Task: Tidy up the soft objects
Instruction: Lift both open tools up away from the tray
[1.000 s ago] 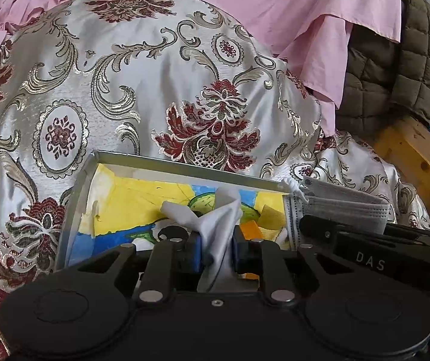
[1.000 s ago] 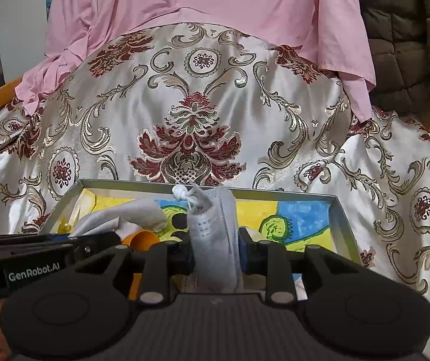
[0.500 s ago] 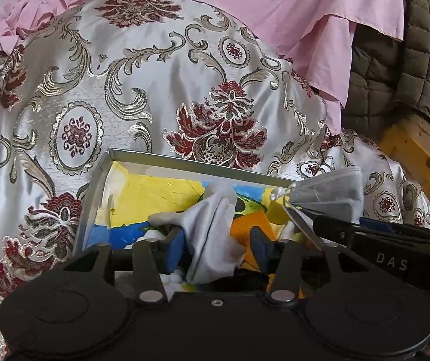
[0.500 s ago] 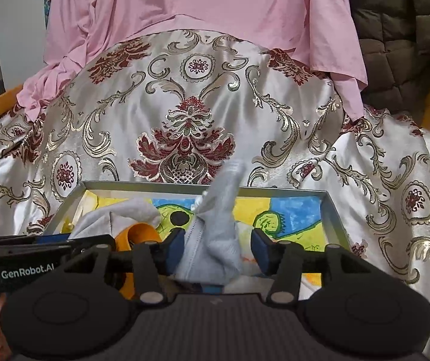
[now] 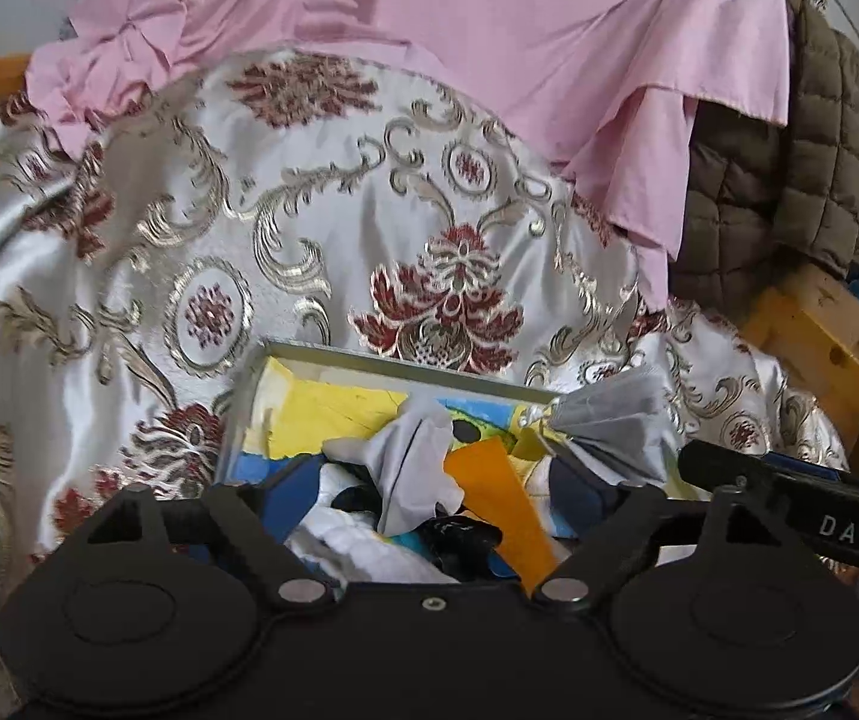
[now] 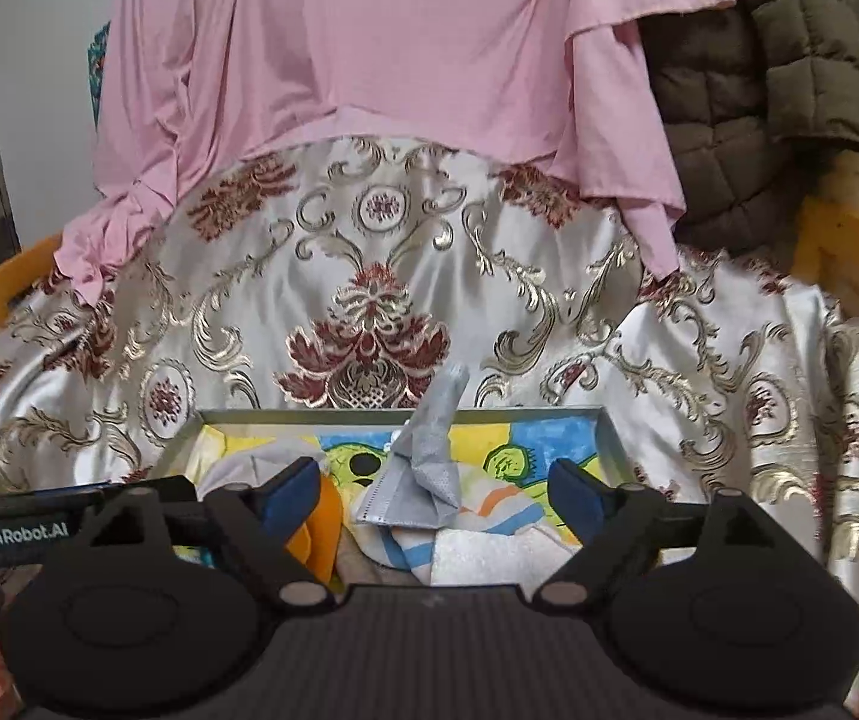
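A metal tray (image 5: 393, 360) with a yellow, blue and green cartoon liner sits on the brocade cloth; its rim also shows in the right wrist view (image 6: 405, 417). My left gripper (image 5: 429, 492) is open over a light grey cloth (image 5: 414, 468) that lies loose in the tray by an orange piece (image 5: 498, 492). My right gripper (image 6: 429, 495) is open, and a grey face mask (image 6: 423, 468) stands crumpled in the tray between its fingers, free of them. The mask also shows in the left wrist view (image 5: 609, 414). White and striped soft items (image 6: 489, 546) lie underneath.
The silver and red brocade cloth (image 6: 369, 300) covers the surface around the tray. A pink garment (image 6: 399, 48) hangs behind it, and a brown quilted jacket (image 5: 789, 180) lies at the right. A wooden frame (image 5: 819, 348) stands at the right edge.
Both grippers have opened wide and let go: the left released the grey cloth, the right the face mask. Both items now rest in the tray. Both grippers have drawn back and up.
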{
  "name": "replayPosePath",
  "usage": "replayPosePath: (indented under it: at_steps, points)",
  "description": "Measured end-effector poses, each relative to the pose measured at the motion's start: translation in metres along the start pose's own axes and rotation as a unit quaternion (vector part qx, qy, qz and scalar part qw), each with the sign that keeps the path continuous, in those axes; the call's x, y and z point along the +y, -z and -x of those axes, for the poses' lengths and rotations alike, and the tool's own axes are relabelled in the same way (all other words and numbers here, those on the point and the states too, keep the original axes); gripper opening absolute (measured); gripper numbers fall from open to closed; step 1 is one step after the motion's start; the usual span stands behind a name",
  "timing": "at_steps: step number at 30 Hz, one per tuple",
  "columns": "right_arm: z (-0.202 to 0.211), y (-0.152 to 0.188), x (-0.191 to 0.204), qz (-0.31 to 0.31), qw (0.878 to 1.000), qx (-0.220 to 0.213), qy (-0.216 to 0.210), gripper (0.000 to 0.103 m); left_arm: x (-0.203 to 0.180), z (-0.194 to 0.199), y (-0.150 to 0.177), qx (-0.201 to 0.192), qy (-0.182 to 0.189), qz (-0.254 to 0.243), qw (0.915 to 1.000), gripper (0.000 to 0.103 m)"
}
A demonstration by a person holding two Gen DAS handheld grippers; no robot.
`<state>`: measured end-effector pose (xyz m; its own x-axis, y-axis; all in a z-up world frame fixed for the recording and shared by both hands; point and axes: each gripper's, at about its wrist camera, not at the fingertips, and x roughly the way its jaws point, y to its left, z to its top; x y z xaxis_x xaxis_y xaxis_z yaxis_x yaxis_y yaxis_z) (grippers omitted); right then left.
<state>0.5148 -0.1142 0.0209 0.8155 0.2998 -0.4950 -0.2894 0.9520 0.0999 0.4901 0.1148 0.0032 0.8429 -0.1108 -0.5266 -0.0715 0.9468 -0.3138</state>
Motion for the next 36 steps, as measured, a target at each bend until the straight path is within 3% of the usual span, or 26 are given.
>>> replayPosePath:
  at_steps: [13,19,36]
  points:
    - [0.094,0.009,0.005,-0.008,0.999,-0.042,-0.012,0.1,-0.02,0.107,0.01,-0.075,-0.022,-0.012,0.9969,0.102]
    - [0.138,0.019,0.006,-0.003,0.998,-0.057,-0.015,0.102,-0.033,0.153,0.025,-0.104,-0.026,-0.025,0.9939,0.102]
    - [0.242,0.059,0.005,-0.003,0.996,-0.083,-0.015,0.103,-0.056,0.249,0.082,-0.124,-0.022,-0.026,0.9917,0.102]
